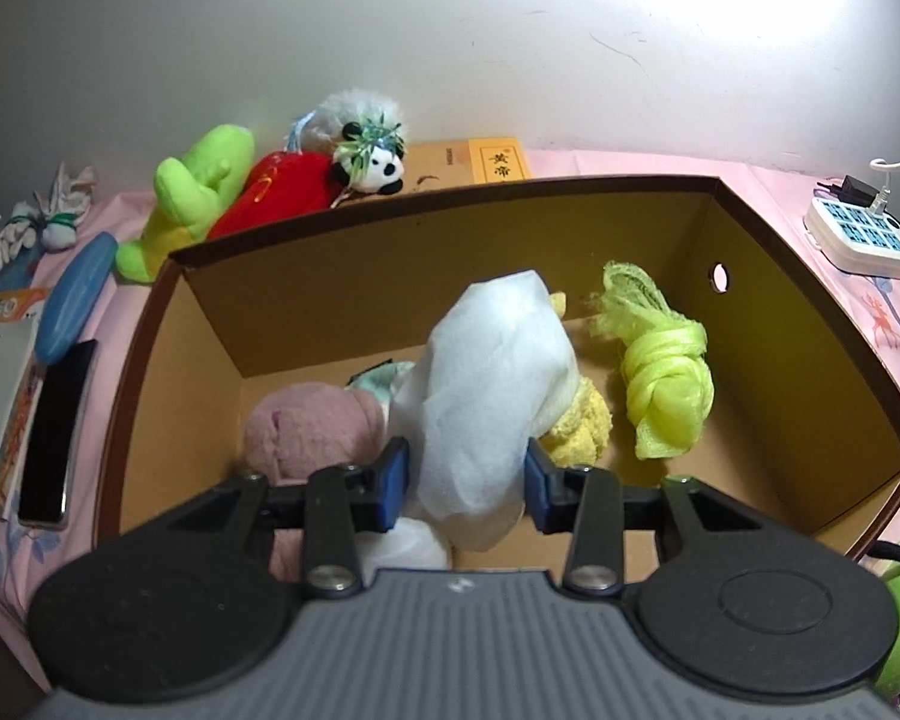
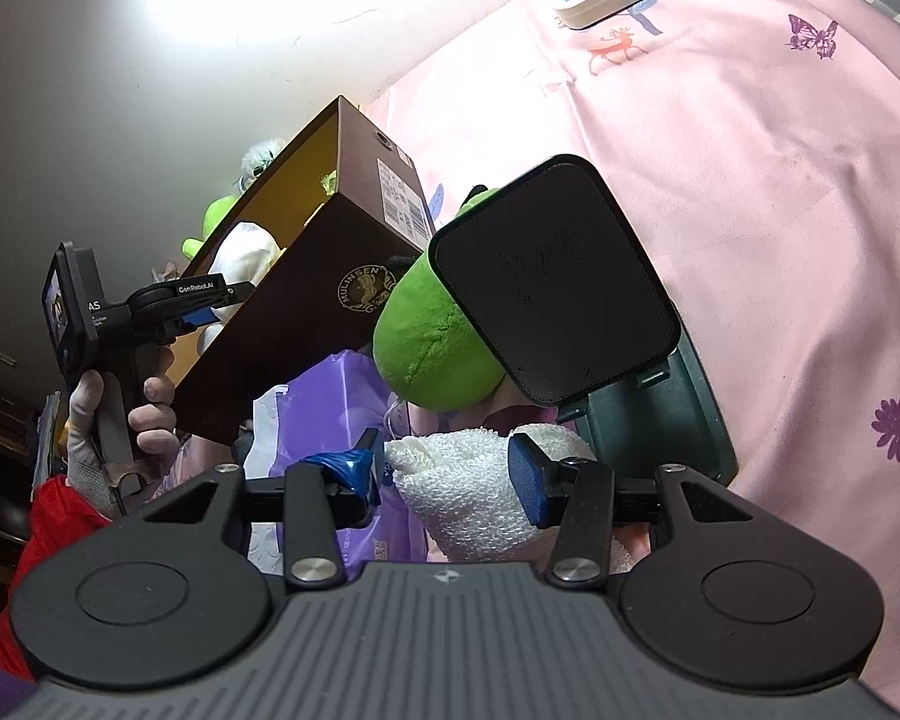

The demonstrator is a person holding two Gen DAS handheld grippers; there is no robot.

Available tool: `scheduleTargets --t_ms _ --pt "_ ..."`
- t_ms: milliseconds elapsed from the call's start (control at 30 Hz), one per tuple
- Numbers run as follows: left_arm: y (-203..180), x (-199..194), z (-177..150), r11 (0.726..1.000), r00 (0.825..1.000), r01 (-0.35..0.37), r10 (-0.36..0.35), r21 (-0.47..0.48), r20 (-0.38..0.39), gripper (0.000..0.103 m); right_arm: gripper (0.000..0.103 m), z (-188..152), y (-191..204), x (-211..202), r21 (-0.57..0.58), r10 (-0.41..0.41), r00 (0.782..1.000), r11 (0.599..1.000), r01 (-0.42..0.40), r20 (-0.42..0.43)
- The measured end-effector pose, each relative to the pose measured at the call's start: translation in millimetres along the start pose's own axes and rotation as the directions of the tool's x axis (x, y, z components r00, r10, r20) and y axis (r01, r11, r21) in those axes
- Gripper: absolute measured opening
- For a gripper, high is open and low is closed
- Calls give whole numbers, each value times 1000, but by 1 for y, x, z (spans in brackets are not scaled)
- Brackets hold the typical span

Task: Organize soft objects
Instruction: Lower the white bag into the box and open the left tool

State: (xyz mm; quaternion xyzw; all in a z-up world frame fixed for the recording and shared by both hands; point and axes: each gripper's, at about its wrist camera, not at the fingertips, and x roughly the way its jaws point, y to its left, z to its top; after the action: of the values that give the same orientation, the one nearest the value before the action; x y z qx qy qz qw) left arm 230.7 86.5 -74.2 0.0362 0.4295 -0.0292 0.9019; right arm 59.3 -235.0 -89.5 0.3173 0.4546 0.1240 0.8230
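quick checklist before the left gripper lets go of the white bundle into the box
1. White cloth bundle sits between the left gripper pads: ok.
2. Bundle is above the open brown box, inside its walls: ok.
3. Landing spot free: not ok; pink towel and yellow towel lie underneath.
4. Neon green mesh off to the side: ok.
5. Right gripper outside the box, around a white knit towel: ok.
6. Right grip firm: cannot tell.

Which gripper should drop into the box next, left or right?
Left. The left gripper already holds the white cloth bundle over the open brown box. The right gripper straddles a white towel outside it.
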Motion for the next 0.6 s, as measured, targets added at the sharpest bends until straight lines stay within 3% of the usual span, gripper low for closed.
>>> scheduleTargets --t_ms 100,167,233,600 --pt "-2 3 -2 1000 999 -20 20 6 -48 46 31 0 0 0 7 0 1000 1000 0 4" --pt "0 1 -5 1000 998 3 -4 -10 -66 52 31 0 0 0 8 0 1000 1000 0 5" --pt "0 -6 -6 999 996 48 -49 -25 -71 65 31 0 0 0 10 4 1000 1000 -4 5" --pt "4 -16 -12 999 994 21 -26 -48 -102 65 31 -2 5 1 -13 29 1000 1000 -29 1"
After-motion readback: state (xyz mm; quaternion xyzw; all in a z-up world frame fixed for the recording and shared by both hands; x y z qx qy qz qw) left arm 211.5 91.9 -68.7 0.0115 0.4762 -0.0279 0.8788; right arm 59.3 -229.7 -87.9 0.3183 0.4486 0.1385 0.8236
